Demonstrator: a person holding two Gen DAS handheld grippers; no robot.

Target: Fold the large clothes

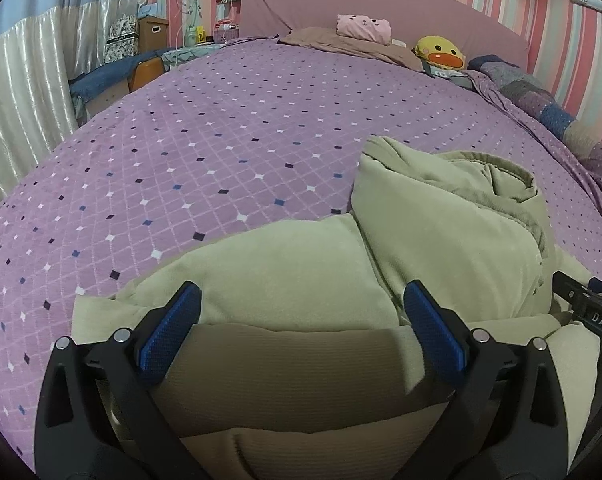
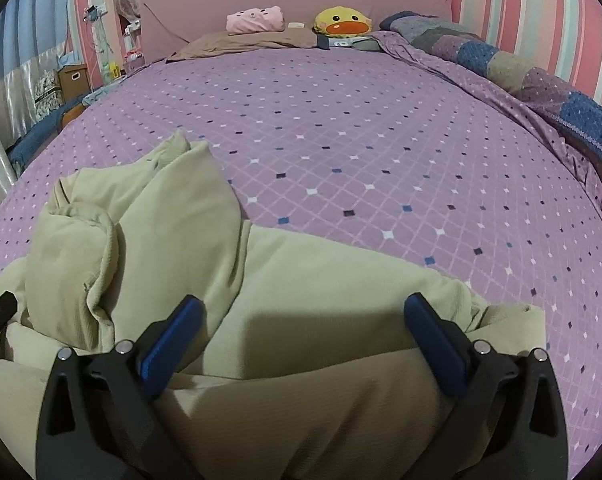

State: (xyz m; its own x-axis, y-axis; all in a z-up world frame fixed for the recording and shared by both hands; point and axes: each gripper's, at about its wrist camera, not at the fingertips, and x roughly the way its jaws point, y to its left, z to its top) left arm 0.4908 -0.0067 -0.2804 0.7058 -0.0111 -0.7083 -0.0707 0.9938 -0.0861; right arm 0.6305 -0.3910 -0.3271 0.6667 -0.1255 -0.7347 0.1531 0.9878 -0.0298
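Purple diamond-print bedspread [image 1: 221, 140] under a rumpled green garment [image 1: 301, 260], duck plush [image 2: 343, 21] at headboard, both grippers' jaws spread.

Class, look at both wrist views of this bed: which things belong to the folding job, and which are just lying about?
Belongs to the job:
- green garment, crumpled on the bedspread
- left gripper, open
- right gripper, open

Just lying about:
- yellow duck plush
- pink pillow
- patchwork quilt
- brown box
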